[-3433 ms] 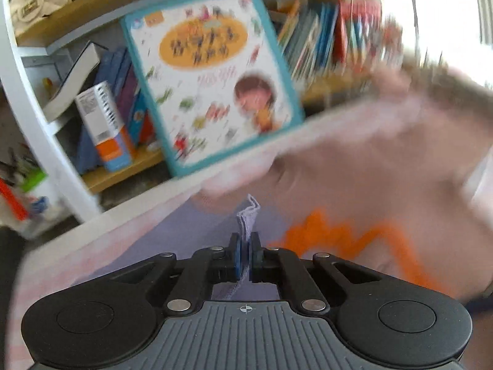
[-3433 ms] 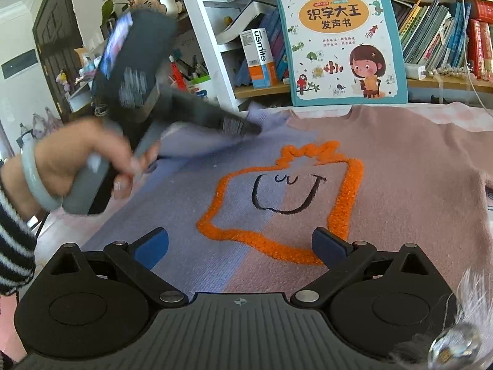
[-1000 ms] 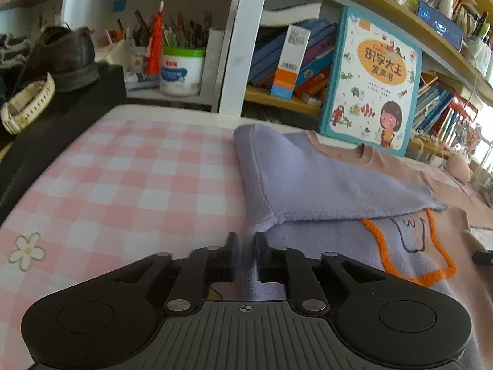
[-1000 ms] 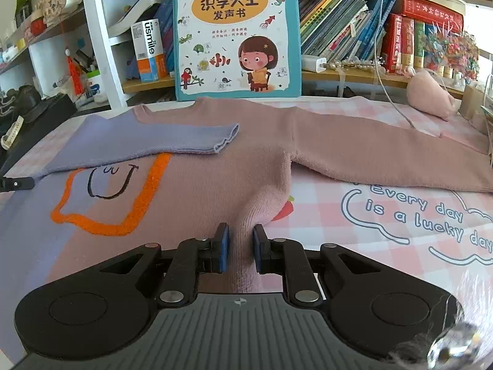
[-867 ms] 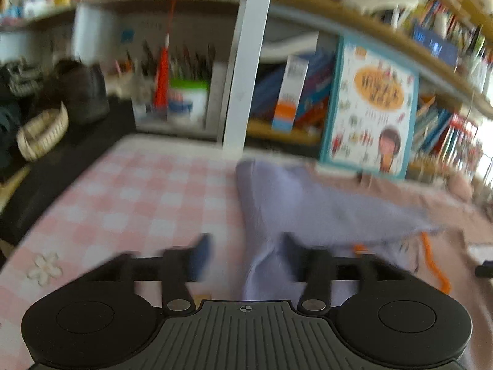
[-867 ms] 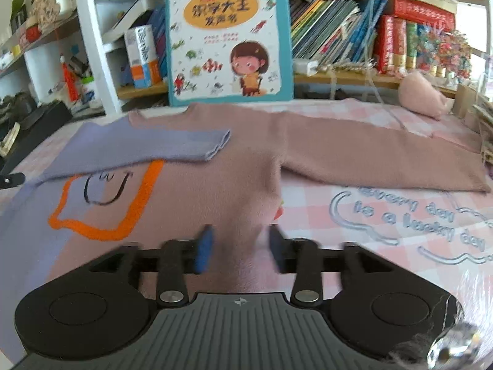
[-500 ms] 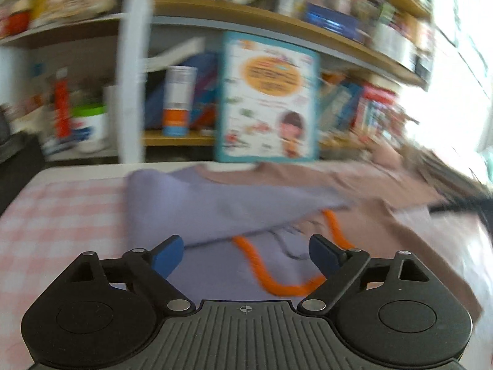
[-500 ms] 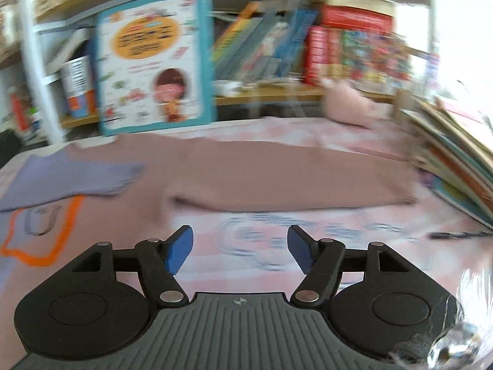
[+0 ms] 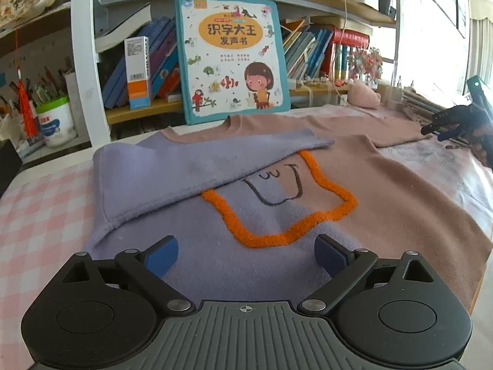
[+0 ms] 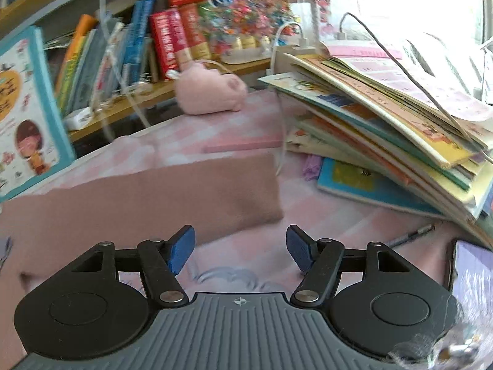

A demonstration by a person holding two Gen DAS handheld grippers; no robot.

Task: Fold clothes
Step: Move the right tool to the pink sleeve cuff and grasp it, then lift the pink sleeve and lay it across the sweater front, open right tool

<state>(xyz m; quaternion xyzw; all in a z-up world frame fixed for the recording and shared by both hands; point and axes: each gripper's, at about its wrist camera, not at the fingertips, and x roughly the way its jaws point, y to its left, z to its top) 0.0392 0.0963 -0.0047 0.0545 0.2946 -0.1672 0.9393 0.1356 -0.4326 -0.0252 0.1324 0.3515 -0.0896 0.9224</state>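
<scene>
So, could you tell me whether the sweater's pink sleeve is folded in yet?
Not yet: the pink sleeve lies spread flat on the tablecloth, off the body.

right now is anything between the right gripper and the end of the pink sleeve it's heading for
Nothing visible blocks it. The right gripper hangs open and empty, and only bare checked tablecloth lies before the pink sleeve. The stack of books sits off to the cuff's right, close but apart from it.

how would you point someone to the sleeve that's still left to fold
Start at the sweater spread on the checked table, then follow its pink side out toward the book pile. The pink sleeve lies there flat at full length, while the purple sleeve is folded over the chest.
</scene>
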